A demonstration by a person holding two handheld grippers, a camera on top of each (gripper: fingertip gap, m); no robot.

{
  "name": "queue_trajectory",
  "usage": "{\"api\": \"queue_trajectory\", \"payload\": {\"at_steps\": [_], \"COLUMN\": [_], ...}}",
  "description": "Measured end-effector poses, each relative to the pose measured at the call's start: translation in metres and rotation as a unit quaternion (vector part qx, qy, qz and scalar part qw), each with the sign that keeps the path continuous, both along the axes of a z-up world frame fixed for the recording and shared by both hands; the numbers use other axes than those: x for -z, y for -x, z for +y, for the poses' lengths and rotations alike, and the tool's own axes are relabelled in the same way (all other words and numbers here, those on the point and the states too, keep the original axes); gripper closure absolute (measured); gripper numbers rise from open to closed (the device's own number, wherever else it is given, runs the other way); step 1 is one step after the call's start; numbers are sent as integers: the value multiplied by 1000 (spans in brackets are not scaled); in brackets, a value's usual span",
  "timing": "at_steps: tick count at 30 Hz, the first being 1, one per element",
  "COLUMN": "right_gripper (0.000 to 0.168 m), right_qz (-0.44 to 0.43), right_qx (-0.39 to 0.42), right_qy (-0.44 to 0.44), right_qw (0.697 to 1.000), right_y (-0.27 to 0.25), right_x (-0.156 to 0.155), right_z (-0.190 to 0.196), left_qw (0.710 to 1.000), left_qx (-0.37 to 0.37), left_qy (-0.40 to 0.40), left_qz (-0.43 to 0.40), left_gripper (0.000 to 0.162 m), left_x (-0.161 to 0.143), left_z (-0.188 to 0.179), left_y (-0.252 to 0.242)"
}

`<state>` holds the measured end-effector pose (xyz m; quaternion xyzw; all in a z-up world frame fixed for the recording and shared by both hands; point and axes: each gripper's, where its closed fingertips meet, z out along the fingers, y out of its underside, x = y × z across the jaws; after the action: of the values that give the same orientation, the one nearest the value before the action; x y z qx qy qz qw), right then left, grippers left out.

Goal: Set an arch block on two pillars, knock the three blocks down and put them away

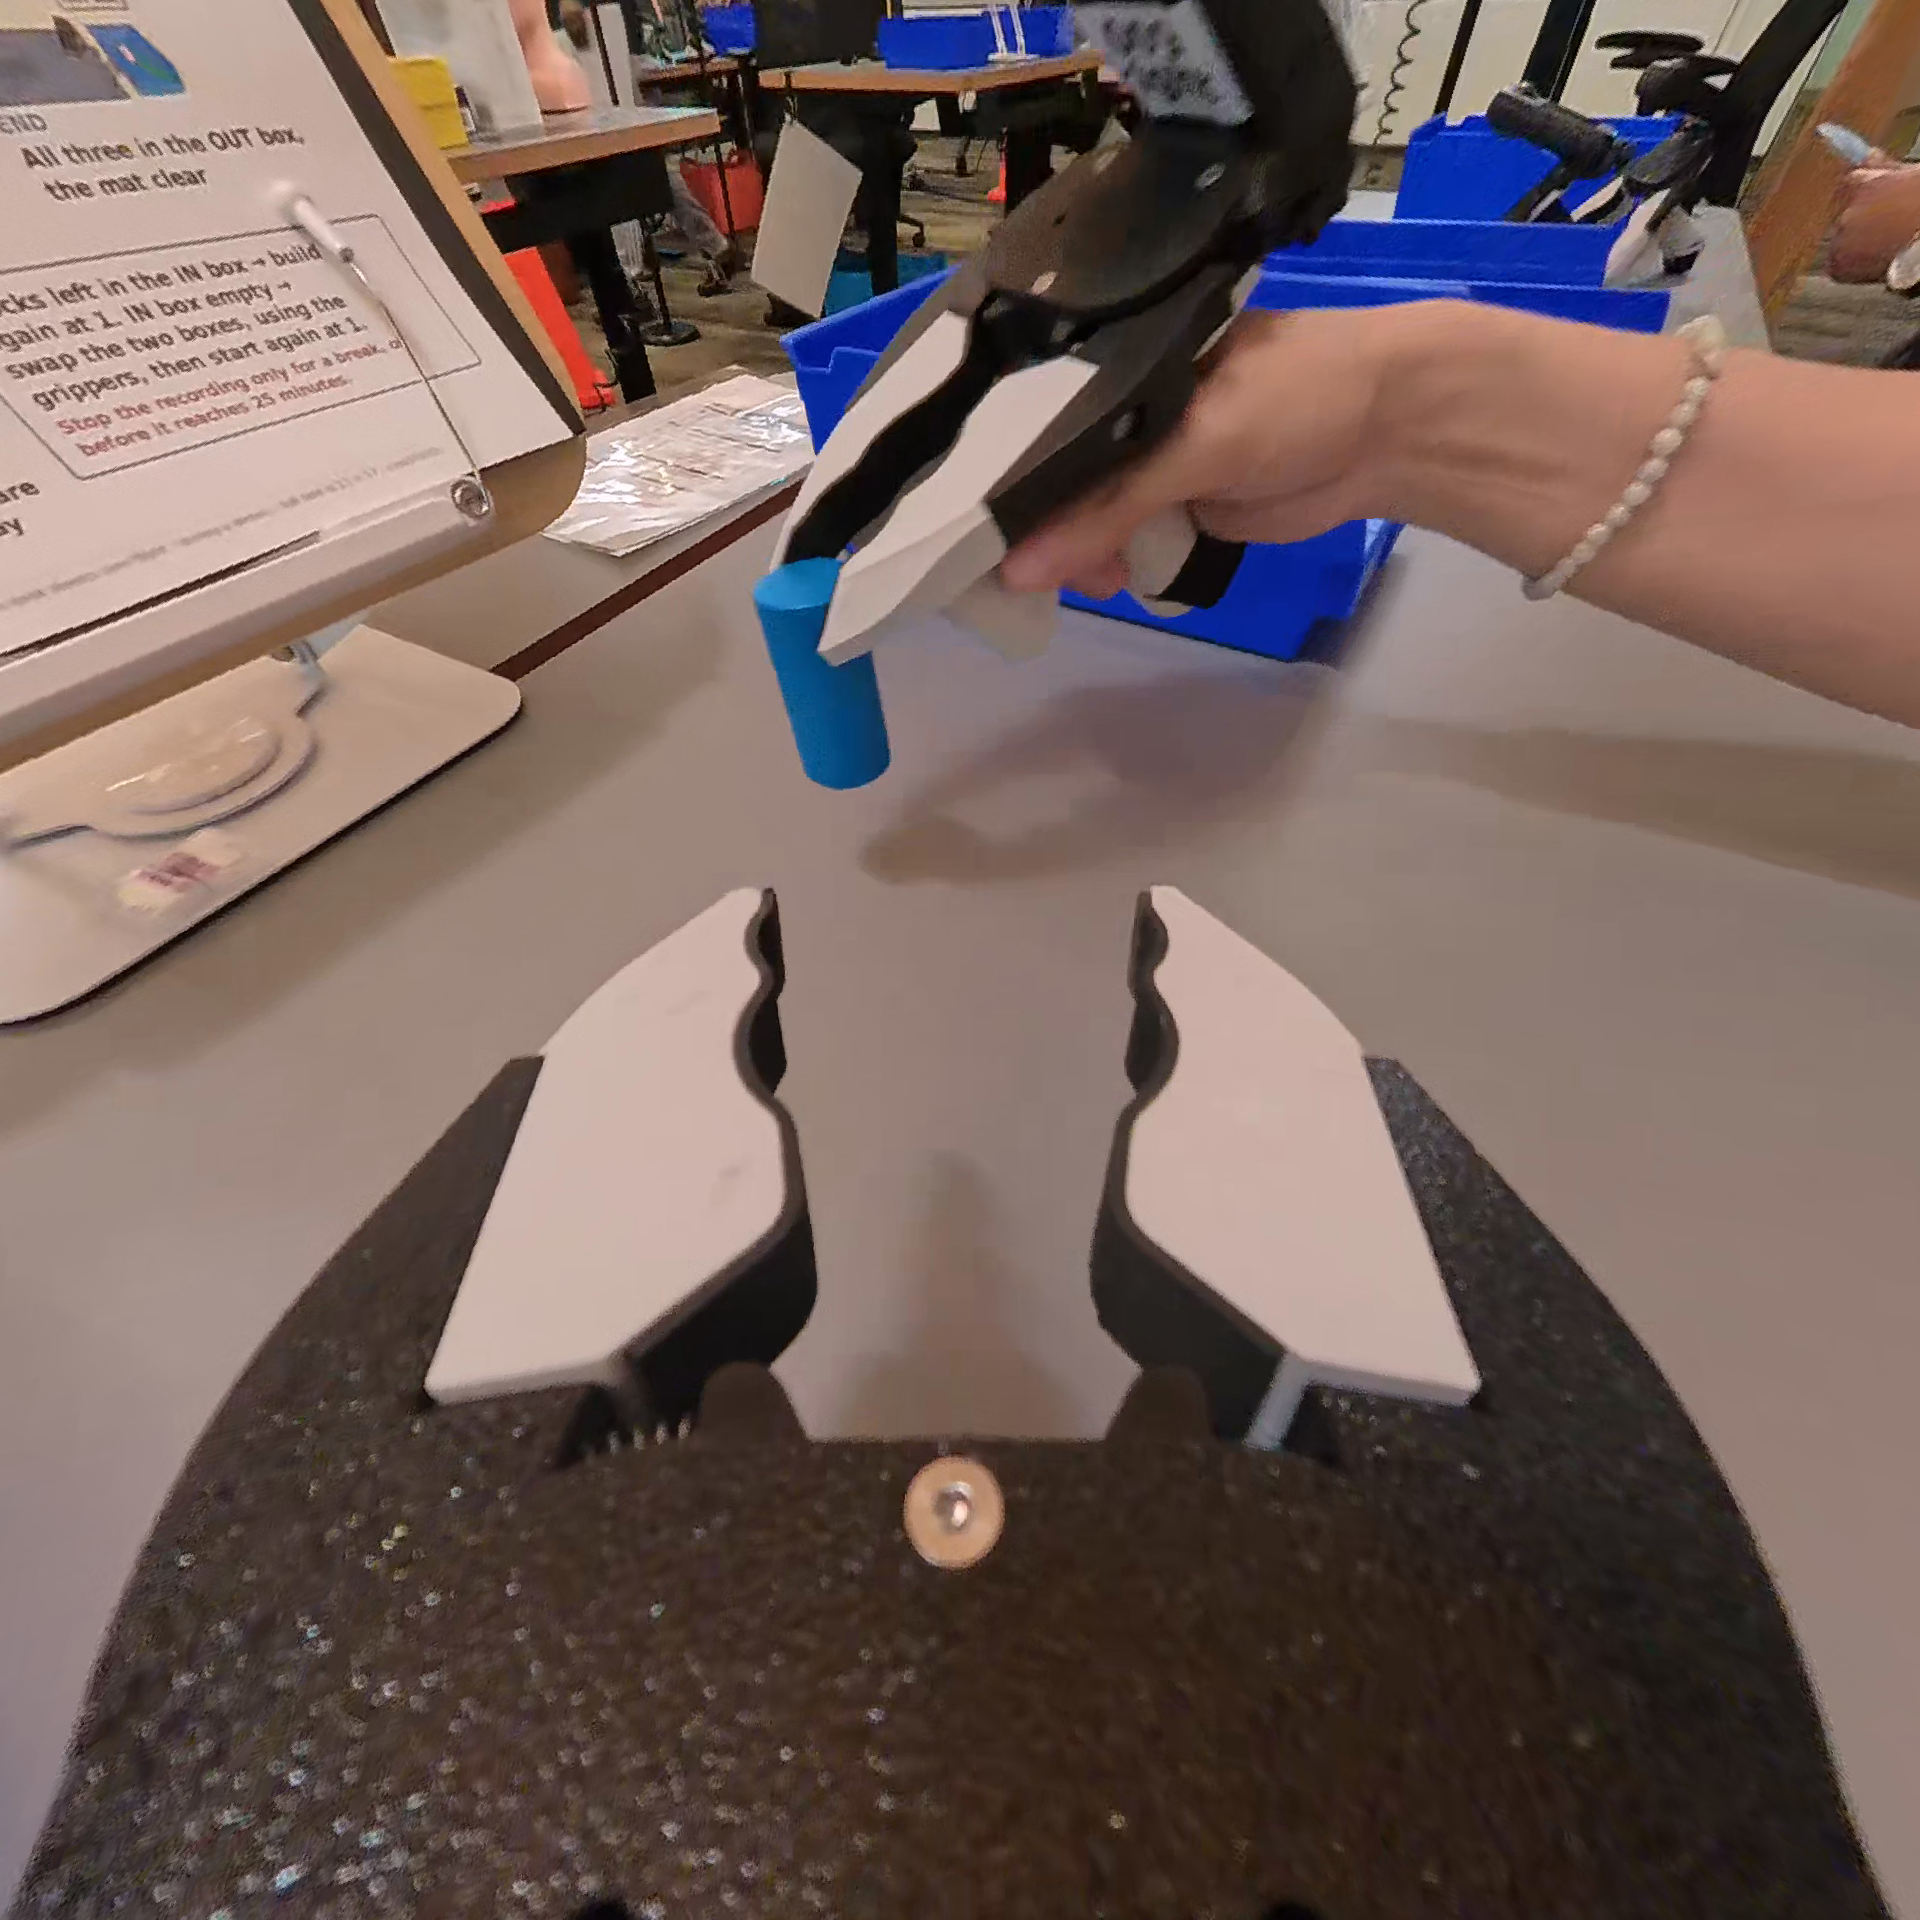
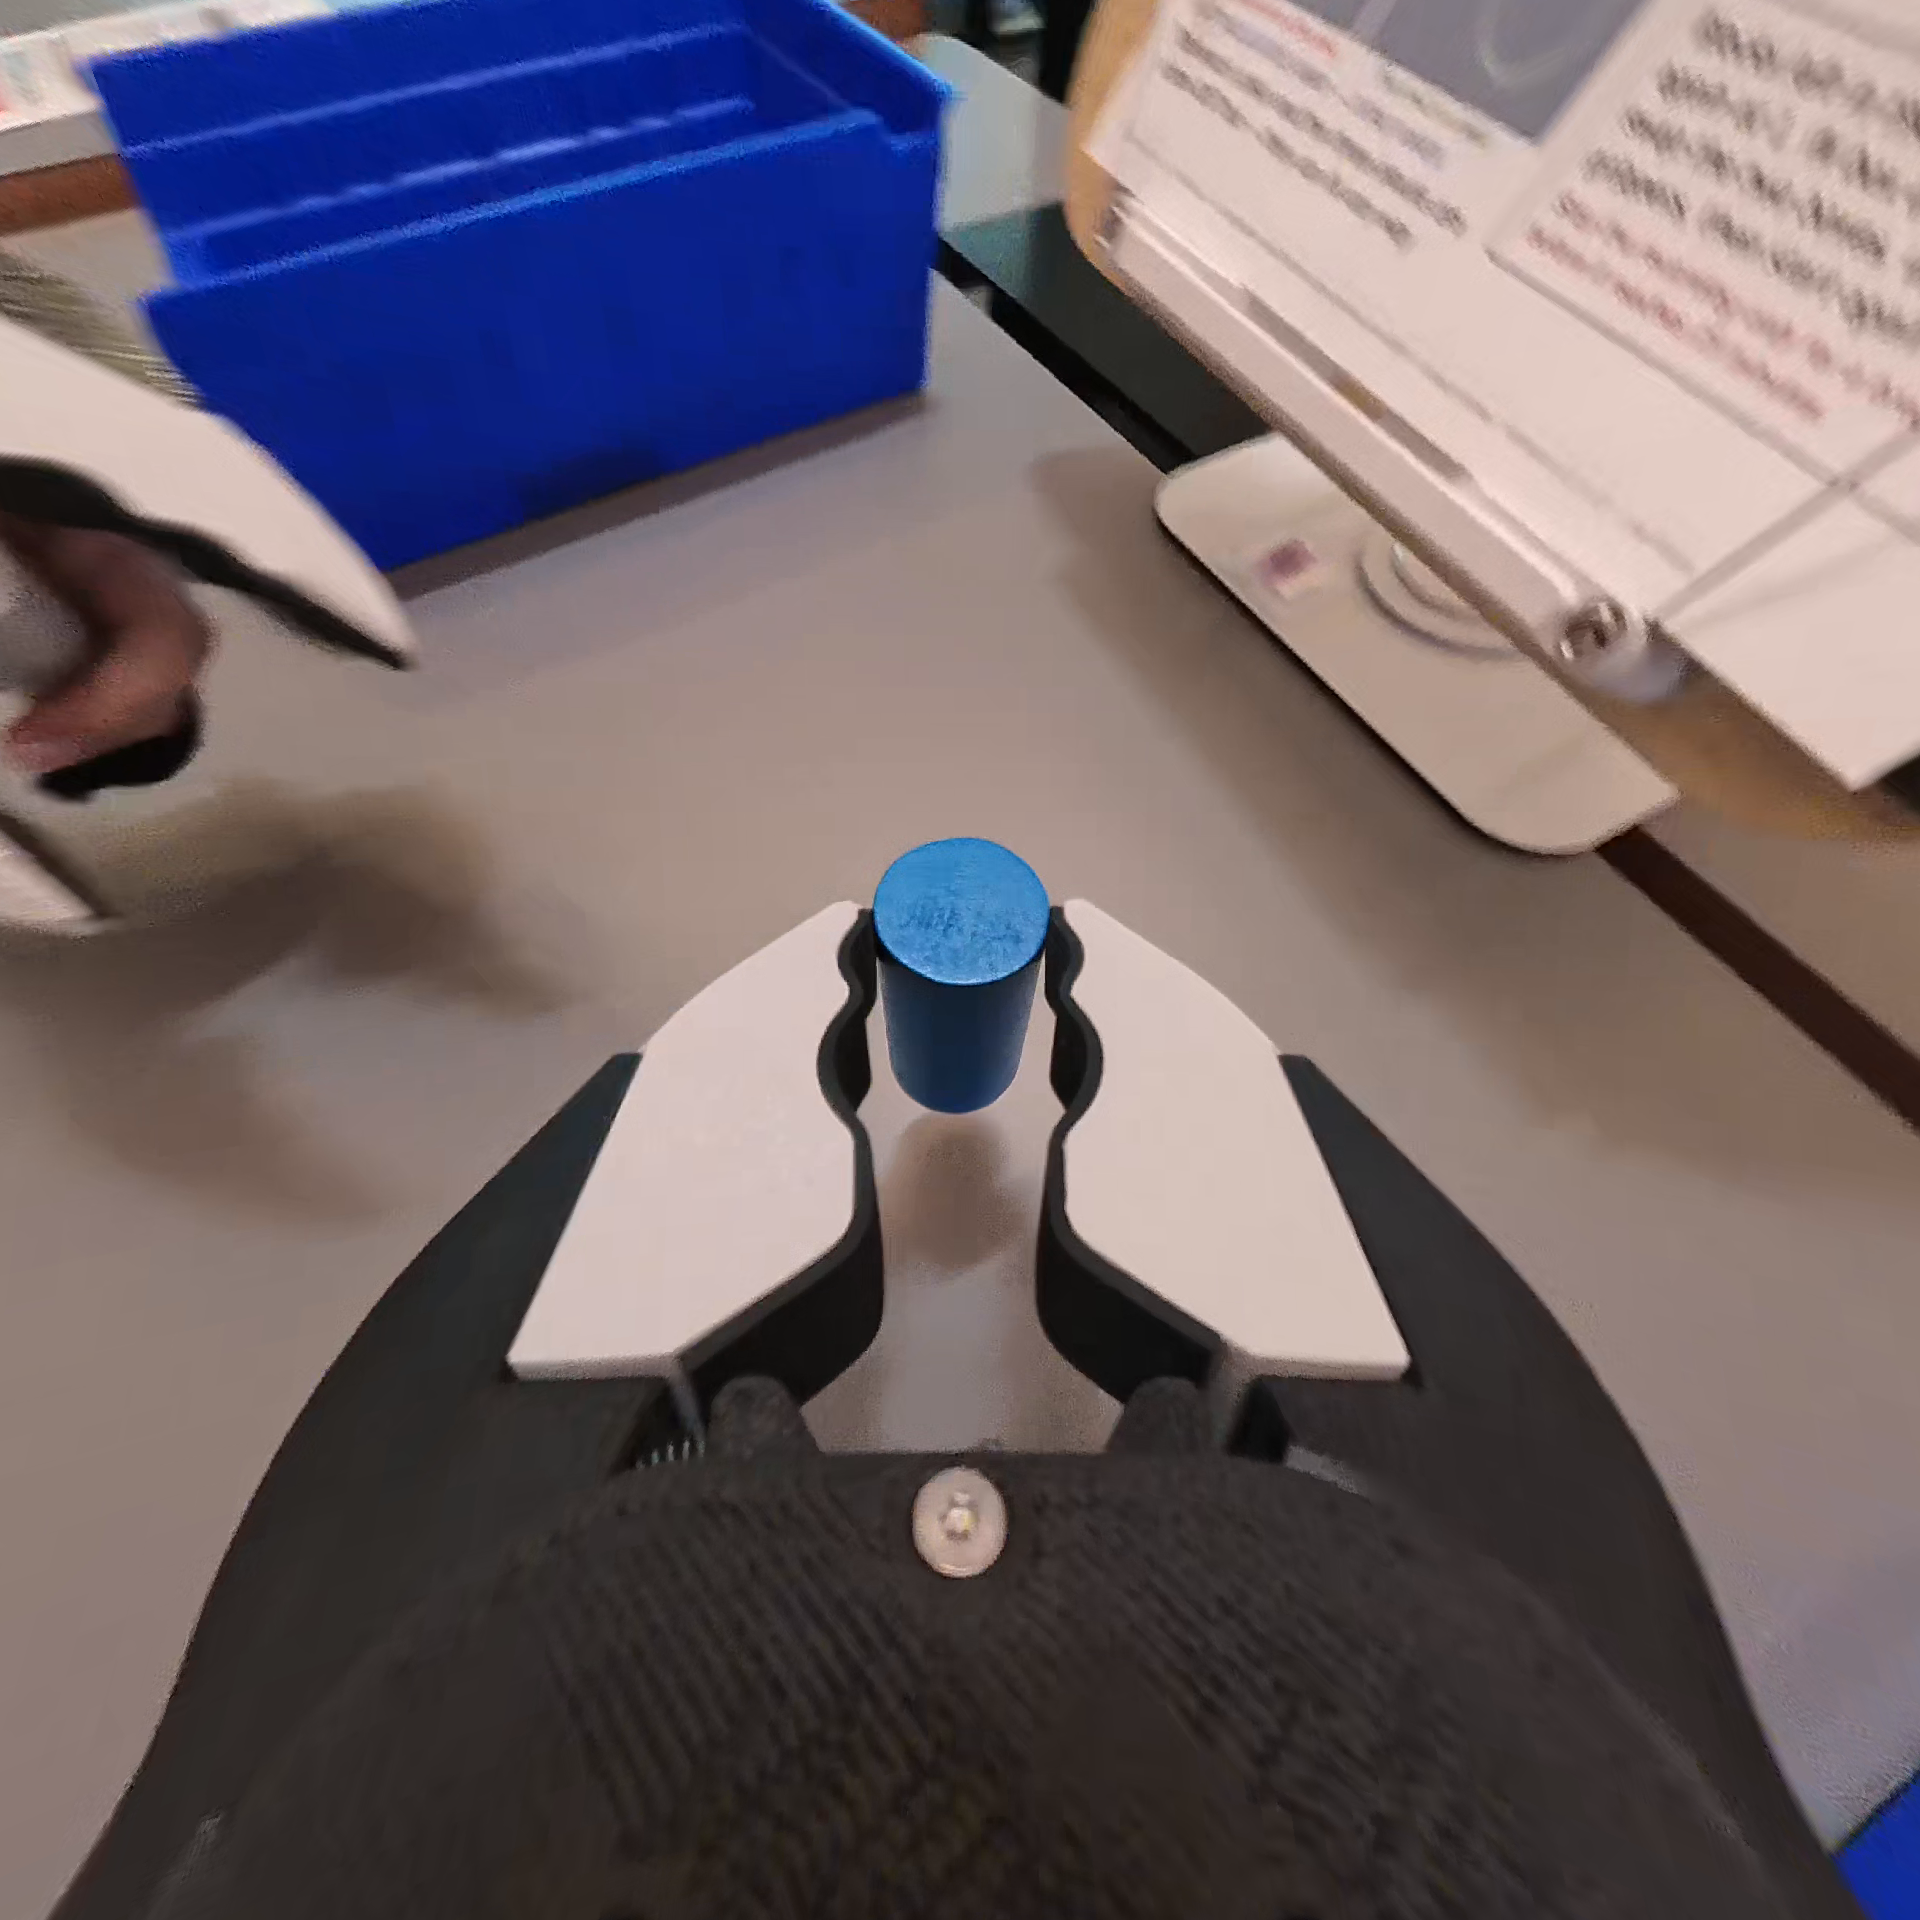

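Observation:
My right gripper (image 2: pixel 958 914) is shut on a blue cylinder (image 2: pixel 958 987) by its upper end and holds it above the grey table (image 2: pixel 675 727). In the left wrist view the same cylinder (image 1: pixel 821 686) hangs tilted from the right gripper (image 1: pixel 821 582), a hand behind it. My left gripper (image 1: pixel 956 904) is open and empty, low over the table (image 1: pixel 1351 1039), a little short of the cylinder. One of its fingers (image 2: pixel 208 509) shows at the left edge of the right wrist view.
A blue bin (image 2: pixel 540 260) with inner dividers stands on the table beyond the cylinder; it also shows in the left wrist view (image 1: pixel 1299 592). A tilted instruction sheet on a white stand (image 1: pixel 239 312) is at the left of that view, and at the right of the other (image 2: pixel 1507 312).

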<state>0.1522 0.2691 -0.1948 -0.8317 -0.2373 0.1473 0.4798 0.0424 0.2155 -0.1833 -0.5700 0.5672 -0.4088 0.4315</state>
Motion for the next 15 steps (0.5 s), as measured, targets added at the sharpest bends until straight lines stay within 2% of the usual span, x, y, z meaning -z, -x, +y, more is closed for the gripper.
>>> {"api": "queue_trajectory", "payload": {"at_steps": [6, 15], "right_gripper": [137, 137], "right_qz": [3, -4], "right_qx": [34, 6], "right_qy": [14, -15], "right_qw": [999, 1000], "right_y": [-9, -4], "right_x": [37, 41], "right_z": [9, 8], "left_qw": [1000, 1000], "left_qx": [6, 24], "left_qy": [14, 12], "left_qz": [4, 6], "left_gripper": [101, 102], "left_x": [10, 13], "left_z": [-6, -11], "left_y": [9, 5]}}
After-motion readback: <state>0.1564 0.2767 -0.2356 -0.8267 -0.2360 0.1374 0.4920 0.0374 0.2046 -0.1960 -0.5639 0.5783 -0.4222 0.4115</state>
